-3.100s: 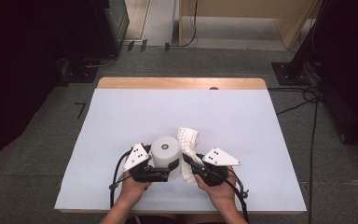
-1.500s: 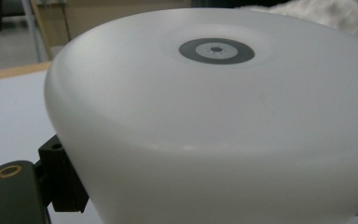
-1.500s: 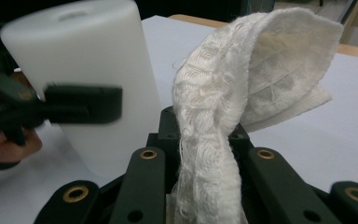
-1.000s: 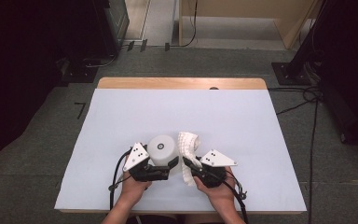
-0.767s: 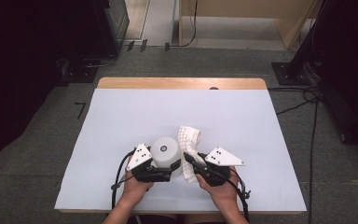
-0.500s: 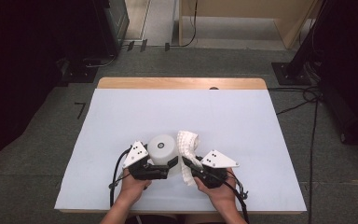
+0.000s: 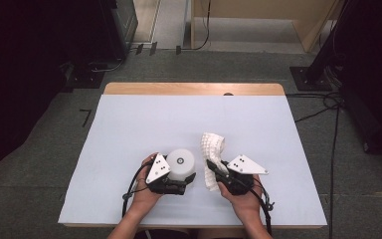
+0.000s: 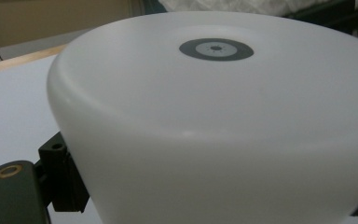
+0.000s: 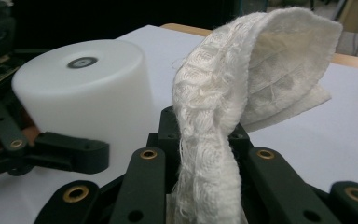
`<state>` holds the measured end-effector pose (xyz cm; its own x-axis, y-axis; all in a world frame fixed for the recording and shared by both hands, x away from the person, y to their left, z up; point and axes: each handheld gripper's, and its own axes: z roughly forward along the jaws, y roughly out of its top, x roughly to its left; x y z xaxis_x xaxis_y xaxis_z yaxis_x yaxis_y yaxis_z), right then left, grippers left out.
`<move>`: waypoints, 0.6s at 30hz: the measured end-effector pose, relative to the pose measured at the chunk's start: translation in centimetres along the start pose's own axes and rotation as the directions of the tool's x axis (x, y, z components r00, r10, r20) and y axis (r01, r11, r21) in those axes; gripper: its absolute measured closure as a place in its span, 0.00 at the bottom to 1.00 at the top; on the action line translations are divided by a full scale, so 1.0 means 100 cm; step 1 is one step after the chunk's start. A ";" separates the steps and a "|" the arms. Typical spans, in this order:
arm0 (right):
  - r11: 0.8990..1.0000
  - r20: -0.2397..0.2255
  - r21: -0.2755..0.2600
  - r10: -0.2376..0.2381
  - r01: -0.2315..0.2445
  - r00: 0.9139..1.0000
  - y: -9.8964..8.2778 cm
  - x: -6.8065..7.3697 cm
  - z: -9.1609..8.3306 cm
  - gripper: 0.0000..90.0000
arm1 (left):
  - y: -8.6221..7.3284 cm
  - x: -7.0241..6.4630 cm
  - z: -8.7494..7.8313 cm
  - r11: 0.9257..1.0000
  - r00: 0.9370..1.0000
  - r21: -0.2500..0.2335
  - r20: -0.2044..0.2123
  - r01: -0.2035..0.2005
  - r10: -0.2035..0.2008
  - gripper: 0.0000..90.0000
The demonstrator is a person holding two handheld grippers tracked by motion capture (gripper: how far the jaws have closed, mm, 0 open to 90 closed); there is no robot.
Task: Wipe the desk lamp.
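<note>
Left hand-held gripper (image 7: 183,182) — black two-jaw tool with a grey three-cornered plate on top, carried in the person's left hand (image 7: 144,196). Its jaws stand either side of a squat white plastic cylinder with a dark grey ring mark on its top face (image 7: 180,163) and clamp it between them. In the left gripper view the cylinder (image 8: 214,126) sits right up against the camera, one black jaw showing at its lower left flank. The cylinder stands upright, just ahead of this gripper's body.

Right hand-held gripper (image 7: 212,168) — matching black tool, carried in the right hand (image 7: 243,199). Jaws drawn close together on a strip of cream-white waffle-weave cloth (image 7: 212,149). In the right gripper view the cloth (image 9: 223,121) rises from between the jaws, stands up and folds over at the top, its free end hanging away from the gripper.

Relation — the two grippers sit side by side, near each other; the cylinder (image 9: 81,93) is just to the left of the right gripper's cloth, apart from it.

Support — table (image 7: 129,129) with a pale blue-white cover and a wooden far edge; both grippers are over its near part.
</note>
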<state>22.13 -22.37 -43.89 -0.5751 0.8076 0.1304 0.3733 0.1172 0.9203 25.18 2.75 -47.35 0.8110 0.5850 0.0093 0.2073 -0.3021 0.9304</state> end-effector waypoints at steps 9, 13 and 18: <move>1.000 0.021 0.012 0.015 -0.015 1.000 -0.006 -0.013 0.001 0.84 | -0.004 -0.001 0.000 1.000 1.000 0.008 -0.019 0.012 -0.012 0.08; 1.000 0.027 0.011 0.018 -0.018 0.999 -0.005 -0.015 0.001 0.84 | -0.004 -0.002 -0.007 0.996 0.994 -0.006 -0.051 0.092 -0.092 0.00; 1.000 0.023 0.012 0.013 -0.013 1.000 -0.006 -0.014 0.001 0.84 | -0.007 -0.016 -0.010 0.993 0.980 -0.003 -0.160 0.118 -0.117 0.00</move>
<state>22.82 -23.54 -44.62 -0.5530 0.8224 0.1334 0.3894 0.1136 0.9140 23.24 2.78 -47.68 0.6828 0.7294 -0.0414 0.3005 -0.2288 0.9259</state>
